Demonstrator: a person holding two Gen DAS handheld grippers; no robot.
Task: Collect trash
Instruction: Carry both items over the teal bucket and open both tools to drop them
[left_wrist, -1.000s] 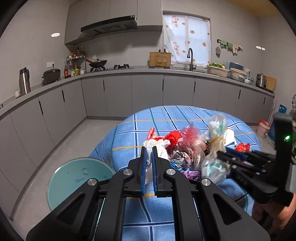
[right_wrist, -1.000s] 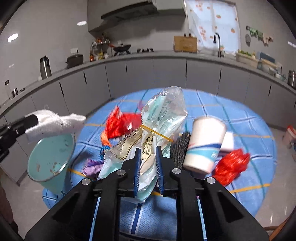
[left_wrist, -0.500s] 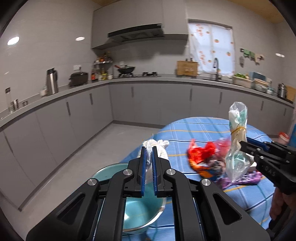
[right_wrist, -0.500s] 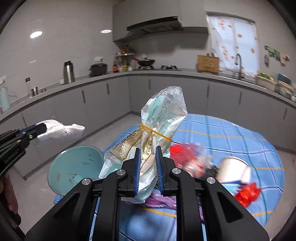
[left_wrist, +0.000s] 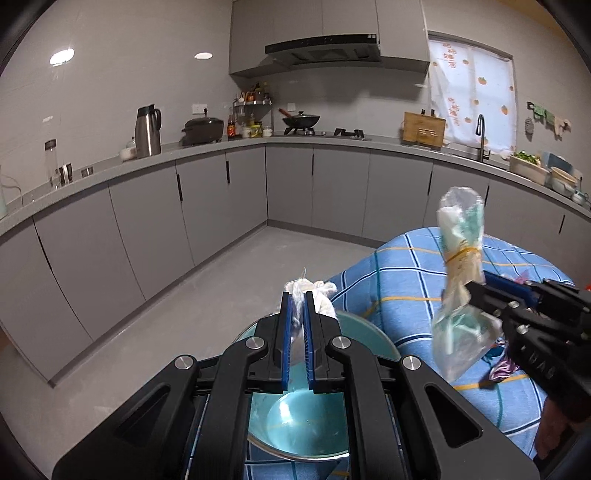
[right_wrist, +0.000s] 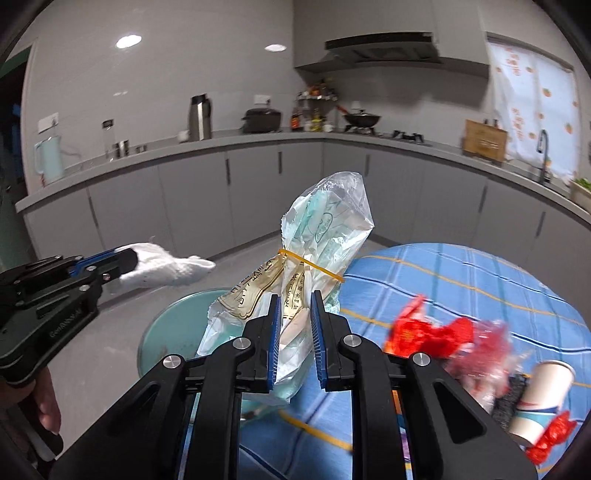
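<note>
**Trash held over the teal bin at the table edge**

Blue-padded jaws of the left gripper (left_wrist: 297, 314) are pressed together on a wad of white tissue (left_wrist: 306, 291), which sticks out past the fingertips above the teal bin (left_wrist: 295, 424). The bin stands on the floor right against the near edge of the table (left_wrist: 406, 273), under its blue checked cloth. Just to the right, the right gripper (right_wrist: 294, 314) is clamped, jaws nearly closed, on a clear plastic bag (right_wrist: 325, 236) stuffed with wrappers and tied with a yellow rubber band; the bag stands upright, over the table edge beside the bin. Farther along the table, toward its right side, lie red wrappers (right_wrist: 428, 328) and a paper cup (right_wrist: 539, 395) on its side, blurred. Beyond, grey kitchen cabinets (left_wrist: 207, 206) run along the walls.
</note>
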